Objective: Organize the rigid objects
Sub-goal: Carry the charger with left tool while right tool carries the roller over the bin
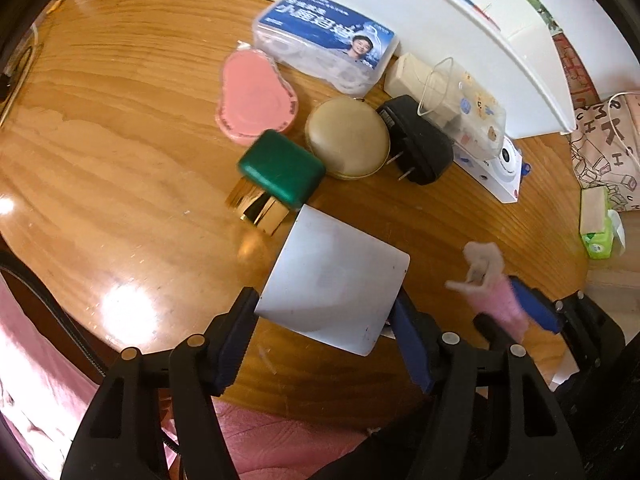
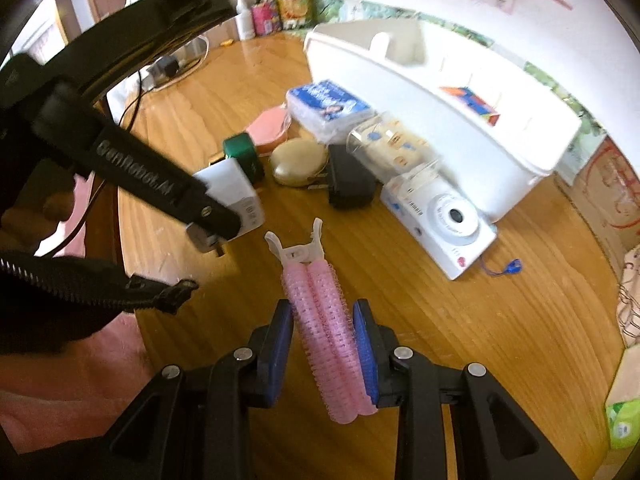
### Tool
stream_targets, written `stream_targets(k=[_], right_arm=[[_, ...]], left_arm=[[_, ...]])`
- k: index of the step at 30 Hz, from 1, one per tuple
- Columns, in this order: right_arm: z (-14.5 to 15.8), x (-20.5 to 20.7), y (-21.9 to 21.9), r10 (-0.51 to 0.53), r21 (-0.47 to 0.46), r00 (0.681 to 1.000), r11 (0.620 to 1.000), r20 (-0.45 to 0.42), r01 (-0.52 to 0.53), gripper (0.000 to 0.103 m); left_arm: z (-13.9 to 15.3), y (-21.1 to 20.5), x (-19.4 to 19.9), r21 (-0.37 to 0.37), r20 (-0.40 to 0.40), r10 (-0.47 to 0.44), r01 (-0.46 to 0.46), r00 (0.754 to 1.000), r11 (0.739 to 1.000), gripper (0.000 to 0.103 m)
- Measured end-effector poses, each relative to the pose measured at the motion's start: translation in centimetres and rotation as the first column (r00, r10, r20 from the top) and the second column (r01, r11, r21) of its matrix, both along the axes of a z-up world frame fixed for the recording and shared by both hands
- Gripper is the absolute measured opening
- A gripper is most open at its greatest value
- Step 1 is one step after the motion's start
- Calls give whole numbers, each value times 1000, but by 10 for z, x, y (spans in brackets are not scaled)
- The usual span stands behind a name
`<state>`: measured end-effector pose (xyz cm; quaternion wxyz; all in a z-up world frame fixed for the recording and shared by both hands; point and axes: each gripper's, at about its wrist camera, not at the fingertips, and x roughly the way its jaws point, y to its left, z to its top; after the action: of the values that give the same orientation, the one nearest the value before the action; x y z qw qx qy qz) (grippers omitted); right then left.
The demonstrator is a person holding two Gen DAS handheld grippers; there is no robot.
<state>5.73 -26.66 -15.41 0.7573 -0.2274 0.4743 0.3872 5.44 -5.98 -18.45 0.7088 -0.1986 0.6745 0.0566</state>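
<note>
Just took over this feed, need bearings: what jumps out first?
Both grippers are loaded: the left gripper clamps a white charger, and the right gripper is shut on a pink hair roller. Behind them, small items cluster in front of a white organizer on the wooden table.

Row on surface [image 1: 120, 128], left to right in left wrist view: comb [image 1: 256, 96], round case [image 1: 347, 138], plug adapter [image 1: 420, 140], camera box [image 1: 500, 168]. Behind: floss box [image 1: 324, 40], organizer [image 1: 440, 32]. In front: charger [image 1: 332, 280] in left gripper [image 1: 324, 320]; hair clip [image 2: 324, 320] in right gripper [image 2: 322, 340].
</note>
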Motion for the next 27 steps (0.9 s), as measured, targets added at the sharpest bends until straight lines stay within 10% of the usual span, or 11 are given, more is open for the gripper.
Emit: stream_targets(k=[15, 27], right_arm=[[49, 9, 18, -21, 136, 994, 991, 106, 7, 31], [94, 44, 25, -154, 304, 958, 950, 243, 76, 31]], left_arm=[[63, 48, -39, 86, 129, 76, -88, 989, 992, 69], [130, 42, 4, 190, 310, 48, -111, 949, 976, 69]])
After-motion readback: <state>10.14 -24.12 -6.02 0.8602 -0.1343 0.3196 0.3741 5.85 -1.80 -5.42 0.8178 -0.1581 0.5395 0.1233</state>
